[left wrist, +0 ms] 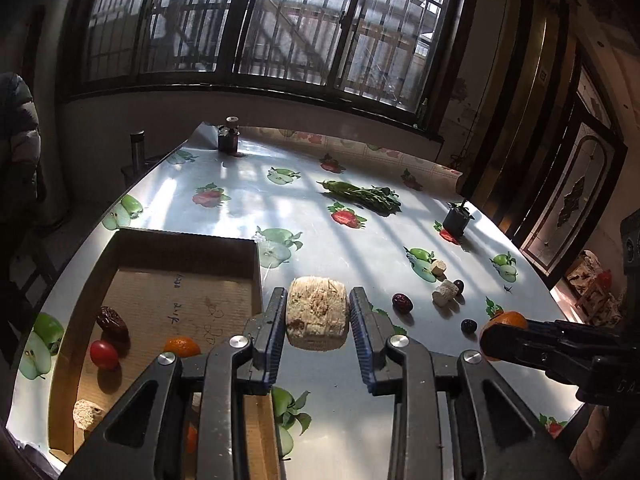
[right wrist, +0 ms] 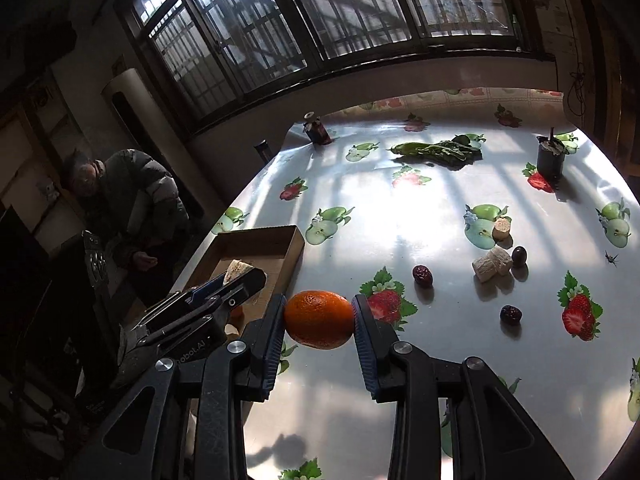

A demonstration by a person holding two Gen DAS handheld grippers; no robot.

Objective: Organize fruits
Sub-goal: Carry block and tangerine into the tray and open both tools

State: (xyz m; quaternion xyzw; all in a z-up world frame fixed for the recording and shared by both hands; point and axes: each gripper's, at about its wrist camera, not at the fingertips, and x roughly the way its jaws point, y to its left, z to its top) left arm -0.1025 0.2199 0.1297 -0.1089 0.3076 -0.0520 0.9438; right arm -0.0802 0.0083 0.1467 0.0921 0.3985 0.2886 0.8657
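Note:
My left gripper [left wrist: 319,298] is shut on a beige fibrous chunk [left wrist: 317,322], held above the table just right of an open cardboard box [left wrist: 120,246]. The box holds a dried date [left wrist: 113,322], a cherry tomato [left wrist: 104,354], a small orange [left wrist: 182,347] and another beige chunk [left wrist: 88,414]. My right gripper [right wrist: 319,304] is shut on an orange [right wrist: 319,322], lifted over the table's front part. Three dates [right wrist: 423,275] [right wrist: 511,314] [right wrist: 519,256] and beige chunks [right wrist: 492,264] [right wrist: 502,228] lie loose at the right.
The table [right wrist: 420,216] wears a glossy fruit-print cloth. A bundle of greens [right wrist: 436,150], a small black pot [right wrist: 551,158] and a dark bottle [right wrist: 316,130] stand at the far side. A person in a padded jacket [right wrist: 136,196] sits left of the table.

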